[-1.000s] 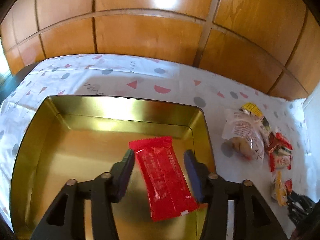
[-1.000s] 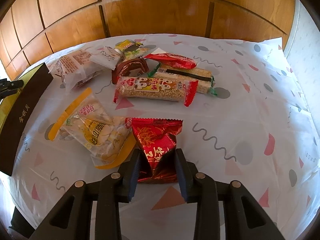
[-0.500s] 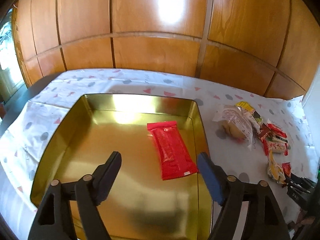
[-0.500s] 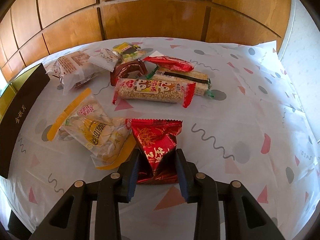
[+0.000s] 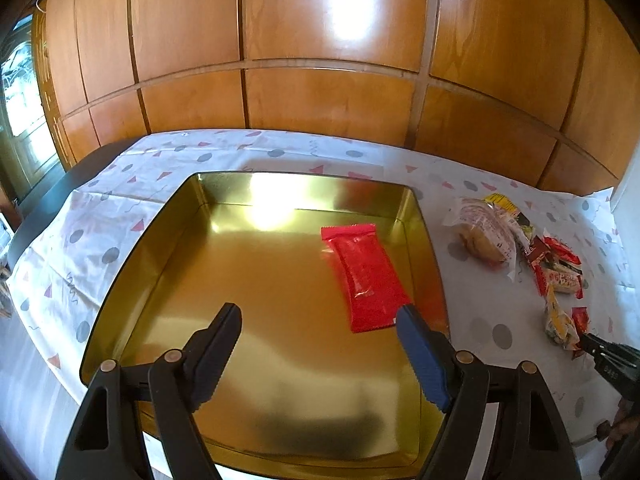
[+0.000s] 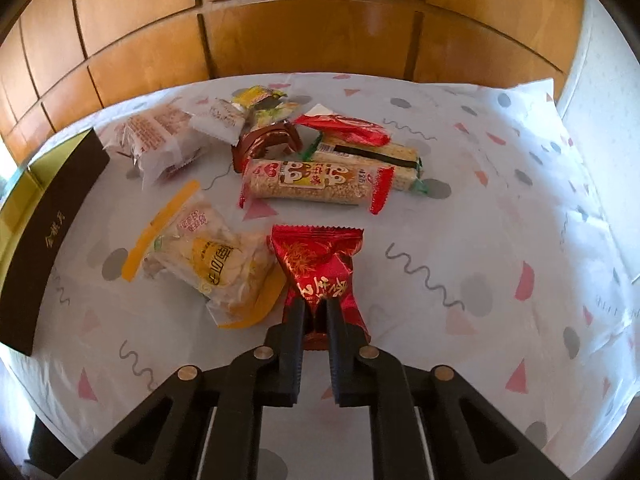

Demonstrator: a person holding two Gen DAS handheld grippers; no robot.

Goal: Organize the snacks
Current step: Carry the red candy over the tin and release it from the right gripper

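Observation:
In the left wrist view, a flat red snack packet lies inside the gold tin, towards its right wall. My left gripper hangs open over the tin's near half with nothing between its fingers. In the right wrist view, my right gripper is closing on the near end of a red foil snack packet that rests on the patterned cloth; the pads pinch the foil. The right gripper's tip also shows at the right edge of the left wrist view.
Loose snacks lie on the cloth beyond the held packet: a yellow-trimmed bag, a puffed-rice bar, a second bar, a red wrapper, a bun packet. The tin's dark outer wall stands at left. Wooden panels back the table.
My left gripper let go of the flat red packet, opened wide and drew back and up from it. My right gripper's jaws narrowed onto the red foil packet.

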